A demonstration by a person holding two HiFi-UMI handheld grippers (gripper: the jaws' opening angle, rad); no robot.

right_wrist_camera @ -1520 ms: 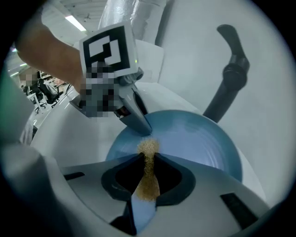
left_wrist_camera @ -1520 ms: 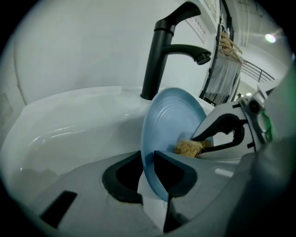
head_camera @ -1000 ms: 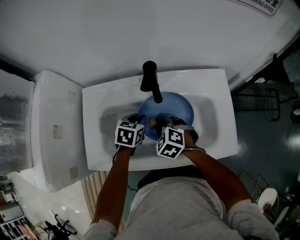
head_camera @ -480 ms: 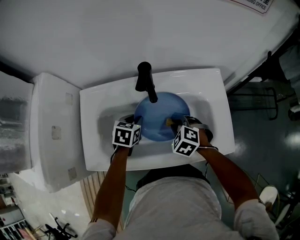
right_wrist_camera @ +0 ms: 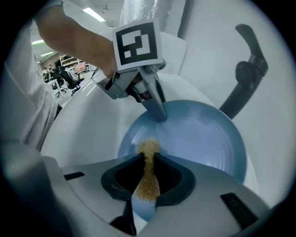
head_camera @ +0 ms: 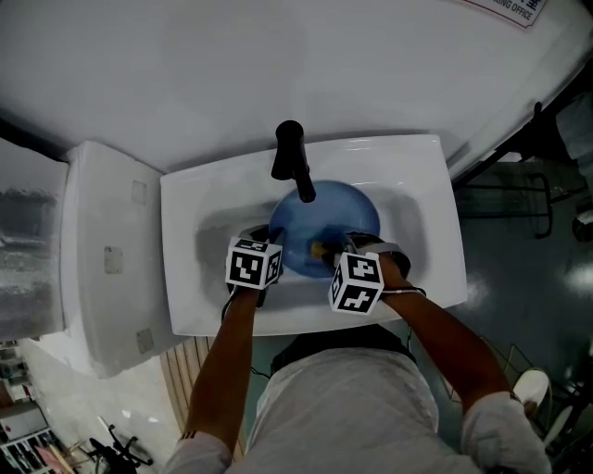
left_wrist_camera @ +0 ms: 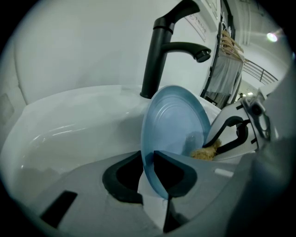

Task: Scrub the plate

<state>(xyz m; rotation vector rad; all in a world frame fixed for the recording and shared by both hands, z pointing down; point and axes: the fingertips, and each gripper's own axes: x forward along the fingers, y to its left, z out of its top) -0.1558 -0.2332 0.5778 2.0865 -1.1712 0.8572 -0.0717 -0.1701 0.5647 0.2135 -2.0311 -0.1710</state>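
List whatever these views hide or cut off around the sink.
Sink drain: head view, covered by the blue plate.
Wall sign: head view, cut by the top edge; print too small.
Plate's back face: hidden in every view by the plate itself.
Scrub pad: head view, mostly hidden by the right hand-held gripper.

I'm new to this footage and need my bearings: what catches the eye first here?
A blue plate stands tilted in the white sink under a black faucet. The left tool clamps its rim, while the right tool holds a tan scrub pad against its face.
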